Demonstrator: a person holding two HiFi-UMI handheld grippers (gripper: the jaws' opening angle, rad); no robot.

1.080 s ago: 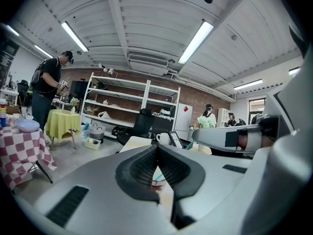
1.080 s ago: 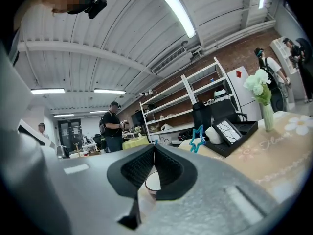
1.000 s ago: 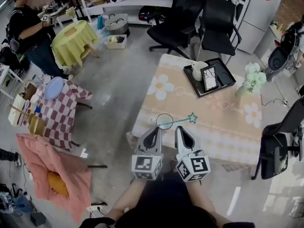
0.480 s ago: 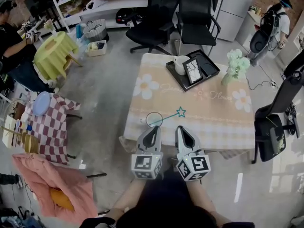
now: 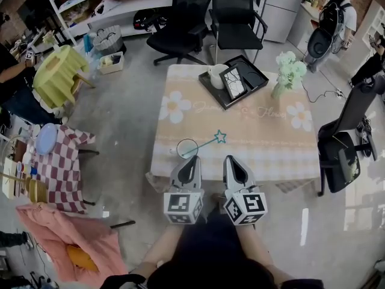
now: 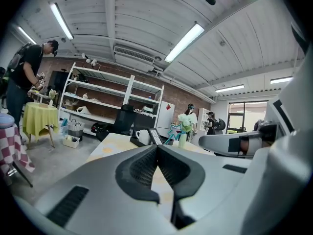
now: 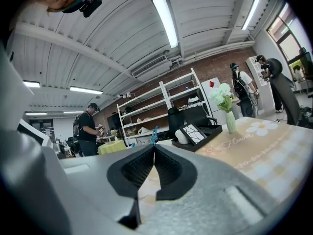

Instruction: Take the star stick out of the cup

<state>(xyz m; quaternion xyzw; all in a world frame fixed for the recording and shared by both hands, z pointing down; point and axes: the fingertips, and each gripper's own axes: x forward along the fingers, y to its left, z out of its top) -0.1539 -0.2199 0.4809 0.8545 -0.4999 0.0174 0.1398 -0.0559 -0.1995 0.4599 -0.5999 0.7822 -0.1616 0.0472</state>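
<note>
A clear cup (image 5: 187, 147) stands near the front edge of the peach flowered table (image 5: 271, 137). The teal star stick (image 5: 210, 142) leans out of it to the right, star end up. My left gripper (image 5: 192, 160) is shut and empty just in front of the cup. Beside it, my right gripper (image 5: 231, 160) is also shut and empty, below the star. In the left gripper view the star (image 6: 174, 131) peeks over the shut jaws of the left gripper (image 6: 157, 146). In the right gripper view the star (image 7: 154, 132) shows just above the right gripper (image 7: 154, 146).
A black tray (image 5: 237, 71) with a white pitcher (image 5: 216, 76) and a framed picture sits at the table's far side. Next to it stands a vase of pale flowers (image 5: 287, 70). Office chairs (image 5: 231, 11) stand behind and right of the table. A checked table (image 5: 57, 161) is at left.
The head view has swung, so the table and cup now lie further left and a little higher. Both grippers stay shut, side by side, at the table's front edge.
</note>
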